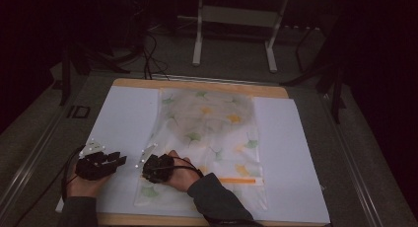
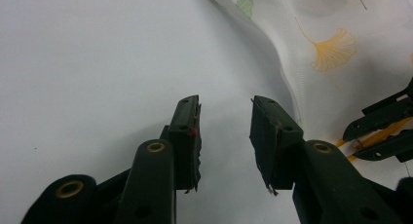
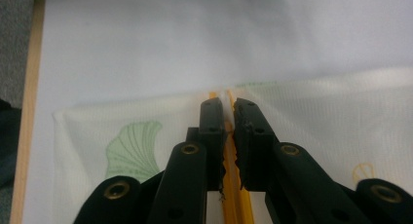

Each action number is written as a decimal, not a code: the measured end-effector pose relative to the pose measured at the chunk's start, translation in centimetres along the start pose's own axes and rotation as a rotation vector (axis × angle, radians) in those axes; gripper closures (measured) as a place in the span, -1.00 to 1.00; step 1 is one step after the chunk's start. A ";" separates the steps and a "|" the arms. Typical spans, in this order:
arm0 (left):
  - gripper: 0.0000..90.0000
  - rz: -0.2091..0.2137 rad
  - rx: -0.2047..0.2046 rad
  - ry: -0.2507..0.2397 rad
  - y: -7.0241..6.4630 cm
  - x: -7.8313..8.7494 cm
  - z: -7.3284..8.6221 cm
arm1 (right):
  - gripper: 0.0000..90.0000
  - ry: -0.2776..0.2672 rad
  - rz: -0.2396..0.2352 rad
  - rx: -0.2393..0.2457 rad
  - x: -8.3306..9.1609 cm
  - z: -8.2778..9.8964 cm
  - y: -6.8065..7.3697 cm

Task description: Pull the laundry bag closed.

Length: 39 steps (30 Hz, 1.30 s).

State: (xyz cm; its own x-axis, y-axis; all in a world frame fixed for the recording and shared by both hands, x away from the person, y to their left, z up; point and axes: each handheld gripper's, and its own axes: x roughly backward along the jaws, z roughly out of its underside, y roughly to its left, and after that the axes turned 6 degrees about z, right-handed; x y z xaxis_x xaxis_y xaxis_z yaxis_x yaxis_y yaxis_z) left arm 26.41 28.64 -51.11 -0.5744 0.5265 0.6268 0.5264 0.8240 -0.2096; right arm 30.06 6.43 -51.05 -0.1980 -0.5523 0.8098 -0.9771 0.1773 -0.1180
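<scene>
A see-through bag (image 1: 212, 123) printed with green and yellow leaves lies flat on the white sheet (image 1: 123, 113). An orange zip strip (image 1: 239, 180) runs across its near end. My right gripper (image 1: 144, 174) points left at the bag's near left corner. In the right gripper view its jaws (image 3: 229, 112) stand almost together with the orange zip strip (image 3: 234, 199) running between them and a sliver of bag pinched at the tips. My left gripper (image 1: 123, 161) rests on the sheet just left of the bag, open, with nothing between its jaws (image 2: 224, 117). The bag's edge (image 2: 311, 44) lies to its right.
The white sheet covers a wooden board (image 1: 197, 84) on a grey table. The right gripper (image 2: 384, 129) sits close beside the left one. A white metal frame (image 1: 236, 19) and cables stand on the floor beyond the table. Bare sheet lies on both sides of the bag.
</scene>
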 end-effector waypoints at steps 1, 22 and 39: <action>0.42 0.001 0.000 -0.002 0.0 0.0 0.0 | 0.79 0.006 0.000 0.004 0.0 0.1 -0.1; 0.42 0.021 -0.014 0.021 -0.3 -0.4 -0.2 | 0.77 0.109 -0.060 0.031 -0.9 -0.8 -0.4; 0.44 0.094 0.002 0.050 -1.0 -1.2 -0.6 | 0.87 0.095 -0.016 0.066 -0.3 -0.6 0.2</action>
State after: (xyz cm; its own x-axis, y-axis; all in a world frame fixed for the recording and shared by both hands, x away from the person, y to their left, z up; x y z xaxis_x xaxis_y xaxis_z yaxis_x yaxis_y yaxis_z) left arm 26.92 27.12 -51.21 -0.4909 0.5902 0.6409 0.5754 0.7720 -0.2702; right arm 29.98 7.09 -50.99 -0.1768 -0.4744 0.8624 -0.9838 0.1131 -0.1394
